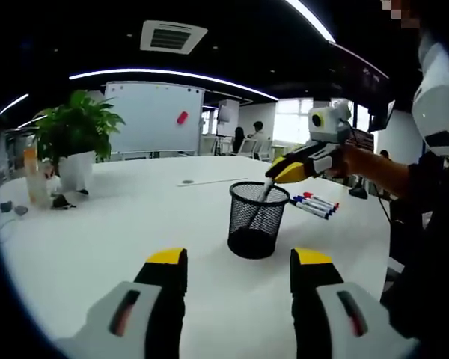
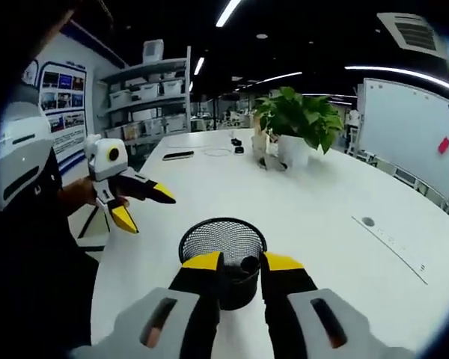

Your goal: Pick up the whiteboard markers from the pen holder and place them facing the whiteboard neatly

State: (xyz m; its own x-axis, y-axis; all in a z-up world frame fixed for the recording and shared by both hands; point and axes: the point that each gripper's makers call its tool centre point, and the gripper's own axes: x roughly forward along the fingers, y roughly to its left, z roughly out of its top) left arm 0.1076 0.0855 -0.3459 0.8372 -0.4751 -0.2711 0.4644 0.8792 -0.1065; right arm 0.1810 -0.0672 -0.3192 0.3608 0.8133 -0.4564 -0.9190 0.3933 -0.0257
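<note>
Your right gripper stands over the mesh pen holder, its jaws narrowed around the cap end of a marker that stands in the holder. Whether the pads press the marker or merely flank it cannot be told from either view; in the left gripper view the yellow tips appear to meet on it.

Your left gripper hangs back from the holder with its jaws wide and nothing between them.

A small row of whiteboard markers lies on the white surface just beyond the holder, side by side. The whiteboard stands well apart at the far side of the room, a red object fixed to it. A potted plant sits on the surface to one side.

Judgement: the step in hand is extraction of a further marker. The next move calls for a firm closure, then a straight lift along the holder's axis so the light mesh holder does not tip or drag. Then lay the marker parallel to the row, oriented toward the whiteboard. The left gripper is placed to steady the holder if needed.
</note>
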